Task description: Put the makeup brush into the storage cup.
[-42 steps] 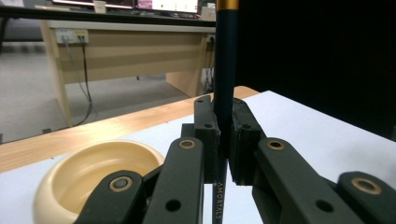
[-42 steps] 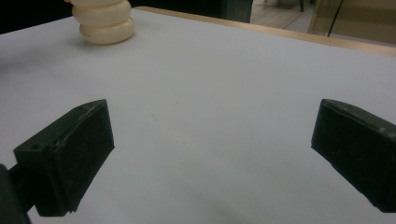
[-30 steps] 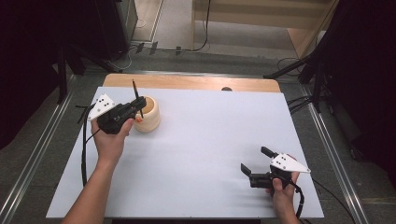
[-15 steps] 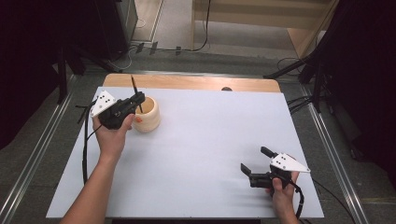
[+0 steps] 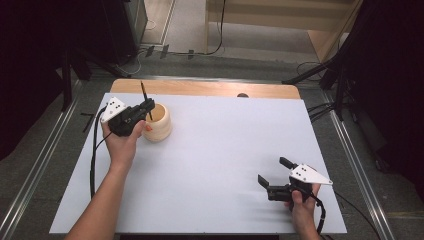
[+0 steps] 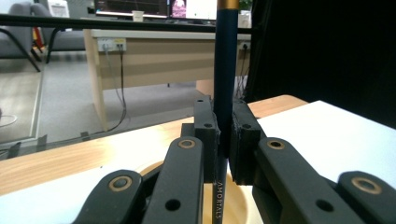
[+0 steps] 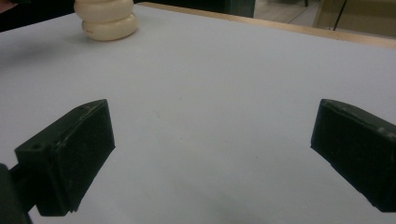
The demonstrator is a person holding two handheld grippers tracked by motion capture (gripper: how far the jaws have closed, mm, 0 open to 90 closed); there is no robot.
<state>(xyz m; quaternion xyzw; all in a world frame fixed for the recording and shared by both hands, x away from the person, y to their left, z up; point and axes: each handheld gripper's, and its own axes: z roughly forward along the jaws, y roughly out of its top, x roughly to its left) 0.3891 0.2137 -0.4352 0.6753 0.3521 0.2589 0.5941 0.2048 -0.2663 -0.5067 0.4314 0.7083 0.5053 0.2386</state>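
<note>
So far: pencil (image 5: 144, 95) picked up and carried over to the cup (image 5: 159, 125); judged more than halfway.
Left to do: lower the tip into the opening, let go, draw the hand clear; no release yet.
Right gripper (image 5: 273, 170): nearest the person, low over the white table (image 5: 225, 150) at its near right corner; jaws spread wide, nothing between them, well apart from the cup.
Role of that hand: idle, by the look of it; no part in the placing.
Left gripper (image 5: 149, 104): farther up the table at the left, just above the cup's left rim; pads pinched tight on the pencil's shaft, no gap showing on either side in the left gripper view.
Pencil, place: upright between the pads, most of its length above them, lower end pointing down at the cup's mouth.
Pencil, tip: hidden under the jaws; cannot tell whether already below the rim.
Pencil, look: slim round shaft, dark blue, gold band near the top, small pale lettering running along it below the pads; straight and whole.
Cup: cream, two rounded bulges one over the other, open top, pale inside; stands upright on the sheet, touching nothing but the table as far as visible.
Beyond: bare wooden strip (image 5: 200, 89) at the table's far edge.
</note>
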